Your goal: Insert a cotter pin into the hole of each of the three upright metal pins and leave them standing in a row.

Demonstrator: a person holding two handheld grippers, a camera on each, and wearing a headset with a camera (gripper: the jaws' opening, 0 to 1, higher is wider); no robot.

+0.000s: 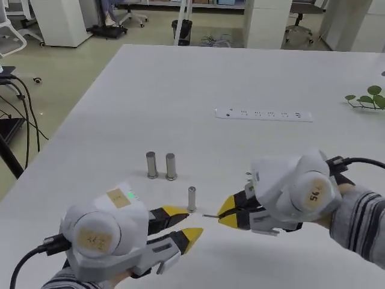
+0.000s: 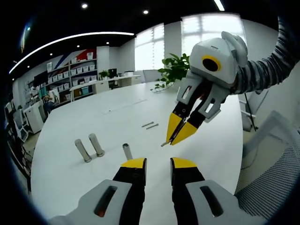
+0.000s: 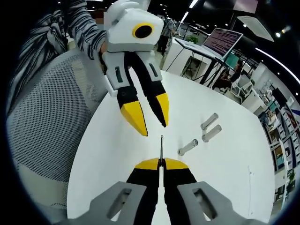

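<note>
Three upright metal pins stand on the white table (image 1: 180, 102): two side by side (image 1: 151, 165) (image 1: 171, 167) and a third (image 1: 192, 198) nearer to me. My right gripper (image 1: 226, 214) is shut on a thin cotter pin (image 1: 210, 215), whose tip points toward the third pin, a short way to its right. In the right gripper view the cotter pin (image 3: 161, 146) sticks out of the closed jaws, with the metal pins (image 3: 187, 147) beyond. My left gripper (image 1: 186, 221) is open, holds nothing, and sits just in front of the third pin (image 2: 127, 151).
Two spare cotter pins (image 2: 150, 125) lie on the table beyond the right gripper. A white power strip (image 1: 263, 114) lies farther back, and a plant (image 1: 367, 99) is at the right edge. Office chairs and cabinets stand beyond the table.
</note>
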